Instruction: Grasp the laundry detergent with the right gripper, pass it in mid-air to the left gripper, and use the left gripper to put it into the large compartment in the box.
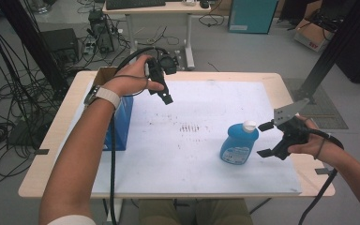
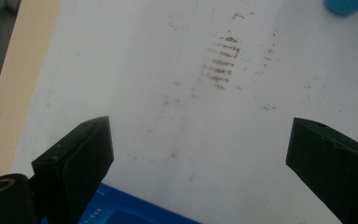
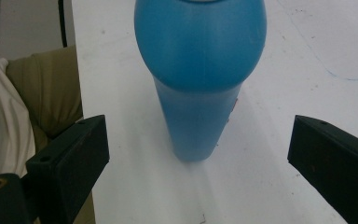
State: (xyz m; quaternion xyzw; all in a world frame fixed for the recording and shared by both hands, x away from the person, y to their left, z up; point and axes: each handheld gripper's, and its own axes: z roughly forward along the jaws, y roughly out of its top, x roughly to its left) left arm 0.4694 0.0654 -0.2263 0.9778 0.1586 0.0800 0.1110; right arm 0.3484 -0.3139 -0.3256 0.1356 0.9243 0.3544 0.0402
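My right tool point(image 1: 266, 139) is wide open w/ nothing gripped; its two blocky matte-black jaws sit just beside the blue bottle point(image 1: 238, 143), pointing at its side, not touching. In the right gripper view the bottle point(image 3: 199, 70) stands between the jaws but farther off, w/ clear gaps both sides. Bottle is smooth blue plastic, bulging round at the shoulder, narrowing to a flatter body, w/ a white cap point(image 1: 249, 125) and a printed label on the front. It stands upright on the right part of the surface point(image 1: 187, 154), near the front edge.

My left tool point(image 1: 166, 96) is up in the air over the back-left part of the surface, jaws tilted down, also spread wide & empty. In the left gripper view its jaws frame bare white sheet w/ a patch of brown rubbed streaks point(image 2: 223, 63), grainy & in short rows.

Surface is a light wood top w/ rounded corners, covered by a white sheet that's scuffed in the middle. A blue box point(image 1: 122, 119) w/ an open cardboard-brown top sits at the left edge, under my left wrist; glossy blue corner of it shows low in the left gripper view.
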